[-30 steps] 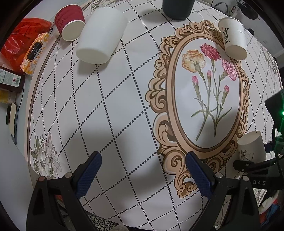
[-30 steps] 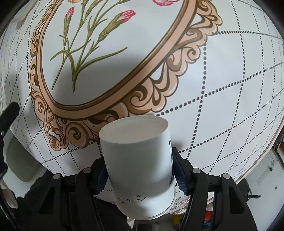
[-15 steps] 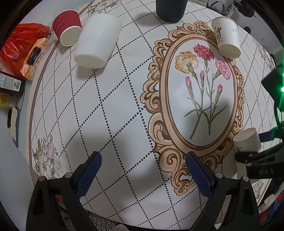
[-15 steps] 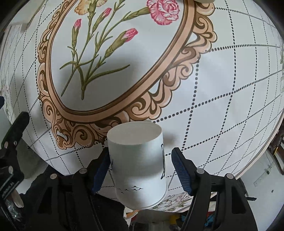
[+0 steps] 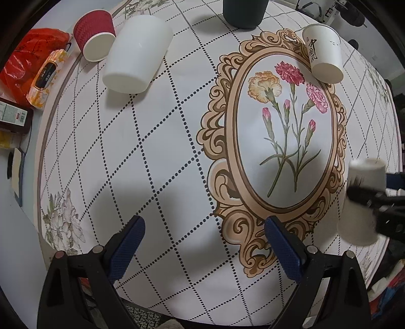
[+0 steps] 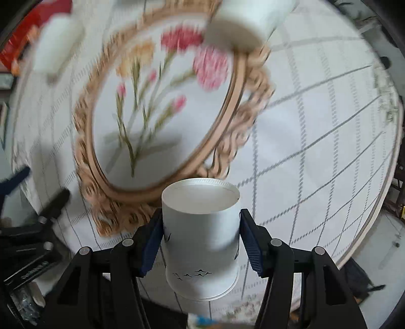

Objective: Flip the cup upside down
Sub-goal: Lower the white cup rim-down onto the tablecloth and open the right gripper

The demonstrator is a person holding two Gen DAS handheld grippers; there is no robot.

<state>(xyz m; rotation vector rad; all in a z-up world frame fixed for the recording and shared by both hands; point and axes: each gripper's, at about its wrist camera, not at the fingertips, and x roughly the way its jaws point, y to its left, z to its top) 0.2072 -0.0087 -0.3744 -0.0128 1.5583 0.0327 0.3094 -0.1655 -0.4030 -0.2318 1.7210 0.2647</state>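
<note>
My right gripper [image 6: 201, 240] is shut on a white paper cup [image 6: 201, 232] with small black bird marks. The cup is held off the table with its base toward the camera's far side and its rim near the camera. The same cup [image 5: 363, 200] shows blurred at the right edge of the left wrist view, held by the right gripper [image 5: 379, 200]. My left gripper [image 5: 203, 243] is open and empty above the table's near edge.
The round table has a floral cloth [image 5: 177, 151]. At the back lie a white cup on its side [image 5: 138, 67], a red ripple cup [image 5: 95, 34], a dark cup [image 5: 244, 12] and a printed paper cup [image 5: 324, 57]. A red bag [image 5: 27, 58] lies at the left.
The right gripper closed again on the paper cup and lifted it away from the table while swinging fast; its view is now blurred. The left gripper stayed open and drew back a little.
</note>
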